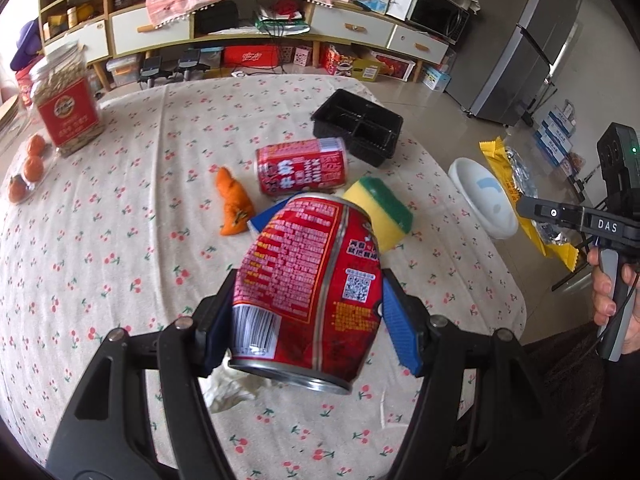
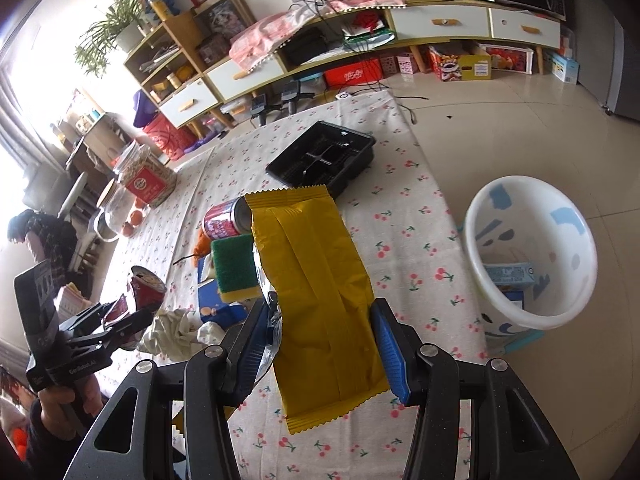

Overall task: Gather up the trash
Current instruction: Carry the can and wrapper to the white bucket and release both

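Note:
My left gripper (image 1: 308,300) is shut on a dented red drink can (image 1: 308,272), held tilted above the cherry-print tablecloth (image 1: 120,240). My right gripper (image 2: 318,328) is shut on a yellow snack wrapper (image 2: 316,292) with silver lining, which hangs over the table's right side. A white patterned bin (image 2: 532,256) stands on the floor just right of the table, with small cartons inside. In the left wrist view the right gripper (image 1: 532,210) and wrapper (image 1: 504,176) are beside the bin (image 1: 484,200). The right wrist view shows the left gripper (image 2: 132,316) with its can (image 2: 146,284) at far left.
On the table lie a second red can (image 1: 300,166), an orange peel (image 1: 234,204), a yellow-green sponge (image 1: 380,208), a black compartment tray (image 1: 358,126), crumpled tissue (image 2: 180,328) and a blue box (image 2: 216,300). A jar (image 1: 66,108) and oranges (image 1: 32,164) sit far left.

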`<state>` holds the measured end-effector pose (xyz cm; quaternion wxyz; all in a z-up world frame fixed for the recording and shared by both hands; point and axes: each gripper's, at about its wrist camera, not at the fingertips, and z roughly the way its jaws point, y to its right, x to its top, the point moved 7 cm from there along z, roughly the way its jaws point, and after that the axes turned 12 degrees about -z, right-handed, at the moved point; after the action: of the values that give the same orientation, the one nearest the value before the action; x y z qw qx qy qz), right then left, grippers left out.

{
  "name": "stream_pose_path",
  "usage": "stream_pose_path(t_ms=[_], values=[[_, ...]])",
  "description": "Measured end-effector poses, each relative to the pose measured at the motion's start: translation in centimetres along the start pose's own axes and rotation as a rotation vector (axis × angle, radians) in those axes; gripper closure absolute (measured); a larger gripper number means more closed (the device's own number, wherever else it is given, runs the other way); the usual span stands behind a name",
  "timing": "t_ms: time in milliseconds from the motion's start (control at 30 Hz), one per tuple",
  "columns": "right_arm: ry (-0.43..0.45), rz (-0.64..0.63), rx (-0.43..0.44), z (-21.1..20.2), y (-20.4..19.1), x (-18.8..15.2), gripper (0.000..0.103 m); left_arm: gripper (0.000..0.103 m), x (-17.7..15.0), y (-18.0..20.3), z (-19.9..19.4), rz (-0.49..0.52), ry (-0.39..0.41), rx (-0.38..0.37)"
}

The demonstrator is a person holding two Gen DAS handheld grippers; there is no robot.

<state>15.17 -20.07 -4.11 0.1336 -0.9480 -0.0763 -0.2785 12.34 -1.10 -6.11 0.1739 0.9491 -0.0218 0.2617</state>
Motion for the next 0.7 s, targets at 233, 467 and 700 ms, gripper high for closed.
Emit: stream_pose_path(t_ms=[233, 467, 700], values=[[0.035, 0.06, -0.065, -1.4, 3.9, 0.5, 0.05, 0.035, 1.7, 3.9, 0.9, 0.054, -0.002, -0.031], [0.061, 0.139, -0.122, -2.8, 8.8, 0.3, 0.05, 0.035, 2.8, 9.4, 3.4, 0.116, -0.037, -0.07], [0.05, 0.261, -0.164, -3.3, 15.0, -0.9, 0.05, 0.035, 3.2, 15.4, 7.2, 0.187, -0.066, -0.117]])
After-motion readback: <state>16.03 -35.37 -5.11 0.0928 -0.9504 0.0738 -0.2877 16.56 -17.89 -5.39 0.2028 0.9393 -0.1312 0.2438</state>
